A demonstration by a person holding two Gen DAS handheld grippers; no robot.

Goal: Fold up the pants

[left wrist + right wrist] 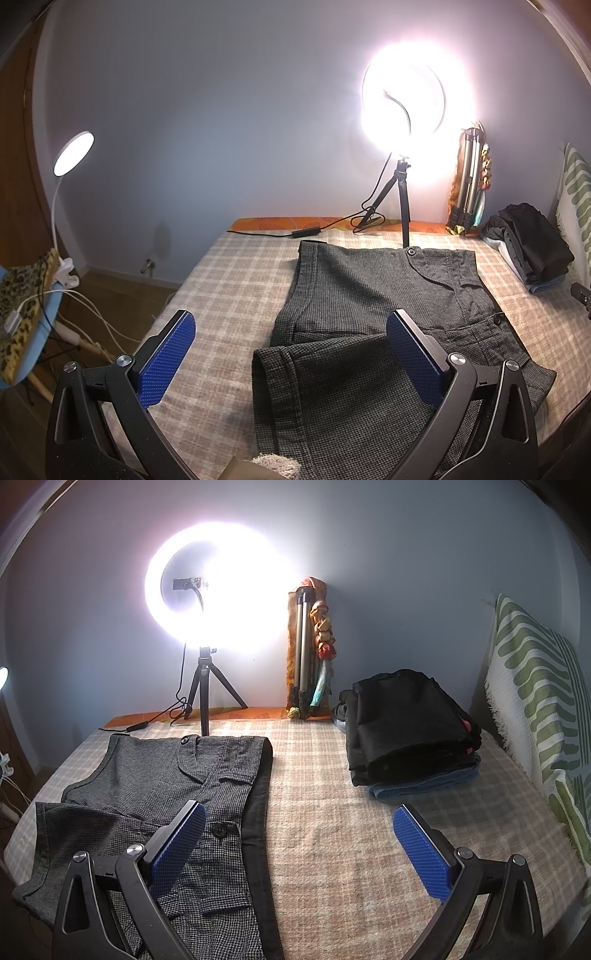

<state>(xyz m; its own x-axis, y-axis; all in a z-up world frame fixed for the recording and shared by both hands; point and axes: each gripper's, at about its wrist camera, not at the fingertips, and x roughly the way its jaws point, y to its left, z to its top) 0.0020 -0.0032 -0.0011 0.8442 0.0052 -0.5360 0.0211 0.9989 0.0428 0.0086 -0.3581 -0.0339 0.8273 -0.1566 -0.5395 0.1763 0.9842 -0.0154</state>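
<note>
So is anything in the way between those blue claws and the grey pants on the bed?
Nothing visible is. The grey pants lie open on the checked blanket, directly below both open grippers, left and right. The ring light's tripod and the pile of folded clothes sit farther back, clear of the approach.

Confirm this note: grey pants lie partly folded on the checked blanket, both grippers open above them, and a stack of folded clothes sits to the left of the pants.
Wrong on one point: the stack of folded clothes sits right of the grey pants, not left, as the right wrist view shows. The rest stands.
</note>
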